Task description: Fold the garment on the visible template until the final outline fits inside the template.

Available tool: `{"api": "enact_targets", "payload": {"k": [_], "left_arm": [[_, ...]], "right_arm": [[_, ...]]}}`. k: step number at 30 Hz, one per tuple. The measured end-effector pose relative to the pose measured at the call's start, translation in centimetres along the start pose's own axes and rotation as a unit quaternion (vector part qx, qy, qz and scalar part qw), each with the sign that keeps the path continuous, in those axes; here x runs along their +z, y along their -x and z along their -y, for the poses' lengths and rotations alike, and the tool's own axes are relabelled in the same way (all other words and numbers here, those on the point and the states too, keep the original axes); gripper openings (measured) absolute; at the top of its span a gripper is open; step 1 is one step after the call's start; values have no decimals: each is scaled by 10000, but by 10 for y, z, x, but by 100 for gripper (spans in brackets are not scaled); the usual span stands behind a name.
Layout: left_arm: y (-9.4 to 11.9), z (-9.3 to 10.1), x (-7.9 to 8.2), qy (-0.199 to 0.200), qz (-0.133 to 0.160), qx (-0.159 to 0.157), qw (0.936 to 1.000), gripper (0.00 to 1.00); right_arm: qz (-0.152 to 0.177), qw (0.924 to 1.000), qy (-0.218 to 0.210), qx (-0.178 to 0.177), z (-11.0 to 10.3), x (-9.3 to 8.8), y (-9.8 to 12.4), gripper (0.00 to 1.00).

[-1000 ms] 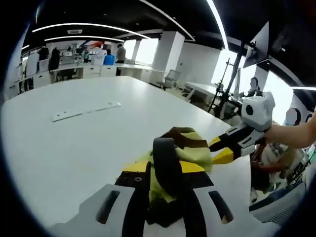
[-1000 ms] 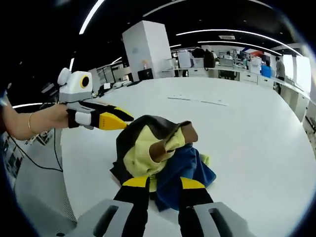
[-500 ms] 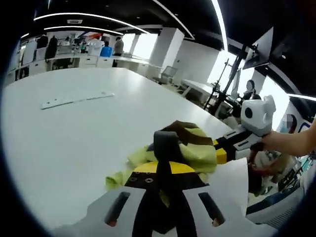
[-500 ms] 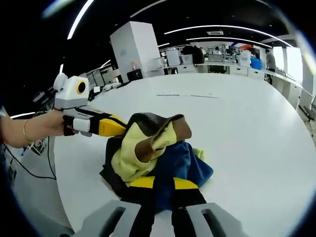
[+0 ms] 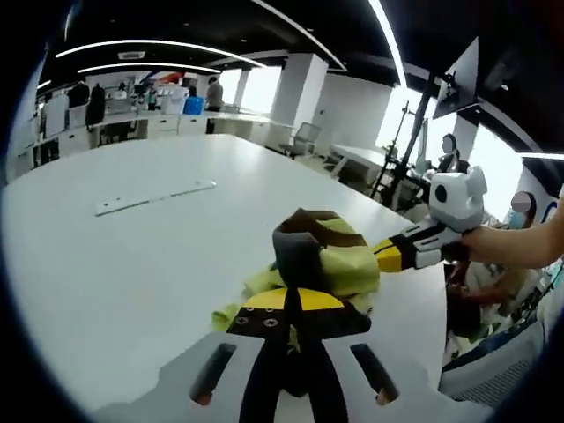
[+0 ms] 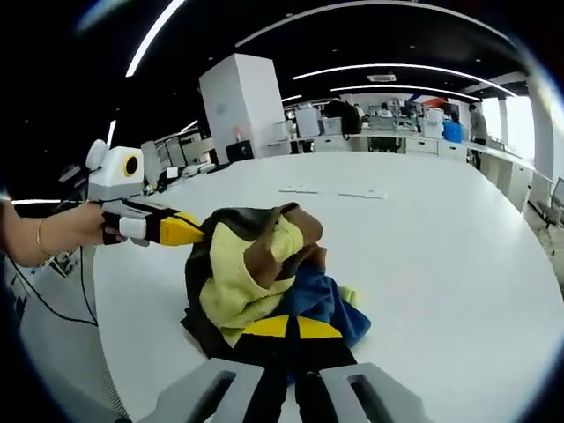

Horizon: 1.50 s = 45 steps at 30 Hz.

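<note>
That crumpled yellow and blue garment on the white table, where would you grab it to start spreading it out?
Probably by a loose outer edge, not the bunched top. The garment sits in a heap on the table, and blue fabric trails flat toward the right gripper, which could pinch that low hem from its near side. The left gripper already meets the opposite side.

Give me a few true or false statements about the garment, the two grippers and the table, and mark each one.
1. The garment lies flat and spread out. False: it is bunched in a heap.
2. The left gripper is shut on the garment. True.
3. The table is white. True.
4. The garment is plain red. False: it shows yellow, brown, black and blue.
5. The right gripper hangs open above the garment. False: it is shut on it.
</note>
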<state>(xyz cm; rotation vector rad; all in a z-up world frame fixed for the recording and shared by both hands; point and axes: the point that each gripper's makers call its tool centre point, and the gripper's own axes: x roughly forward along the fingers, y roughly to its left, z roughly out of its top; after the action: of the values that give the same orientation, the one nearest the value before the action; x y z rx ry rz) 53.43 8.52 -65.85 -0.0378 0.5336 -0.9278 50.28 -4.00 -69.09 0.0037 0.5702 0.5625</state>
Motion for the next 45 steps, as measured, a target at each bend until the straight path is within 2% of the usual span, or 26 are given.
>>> {"api": "enact_targets", "payload": {"k": [6, 11, 15, 17, 19, 20, 22, 24, 25, 27, 28, 33, 41, 45], "left_arm": [[26, -12, 24, -23, 378, 308, 9988, 0], [41, -27, 34, -182, 415, 537, 9975, 0], [48, -39, 38, -292, 381, 664, 9966, 0], [49, -45, 40, -272, 386, 700, 9964, 0], [49, -47, 40, -236, 383, 711, 9965, 0], [49, -46, 40, -244, 380, 709, 9965, 0], [48, -45, 39, -278, 354, 703, 9965, 0], [47, -46, 38, -278, 322, 712, 9966, 0], [46, -46, 37, -268, 304, 705, 9967, 0], [47, -46, 37, -254, 303, 707, 9967, 0], [47, -46, 36, -246, 304, 708, 9967, 0], [47, -46, 36, -258, 298, 686, 9969, 0], [46, -44, 34, -221, 274, 663, 9972, 0], [45, -44, 30, -215, 215, 657, 9974, 0]], "right_arm": [[178, 9991, 355, -133, 5, 24, 8, 0], [279, 9970, 671, -277, 12, 45, 10, 0], [374, 9968, 656, -251, 18, 59, 10, 0], [264, 9993, 242, -131, 17, 58, 7, 0], [-14, 9998, -175, -34, 13, 48, 3, 0], [22, 9999, -121, -89, 15, 48, 1, 0], [-128, 9998, 36, -135, 15, 40, -1, 0], [-302, 9995, -89, -75, 13, 31, -4, 0], [-386, 9988, -281, -58, 11, 26, -5, 1], [-463, 9982, -371, -31, 10, 22, -7, 14], [-495, 9981, -379, -22, 9, 20, -8, 17], [-587, 9975, -400, -38, 9, 14, -11, 14], [-674, 9951, -724, 49, 9, 6, -17, 12], [-675, 9946, -790, 59, 9, 4, -19, 7]]}}
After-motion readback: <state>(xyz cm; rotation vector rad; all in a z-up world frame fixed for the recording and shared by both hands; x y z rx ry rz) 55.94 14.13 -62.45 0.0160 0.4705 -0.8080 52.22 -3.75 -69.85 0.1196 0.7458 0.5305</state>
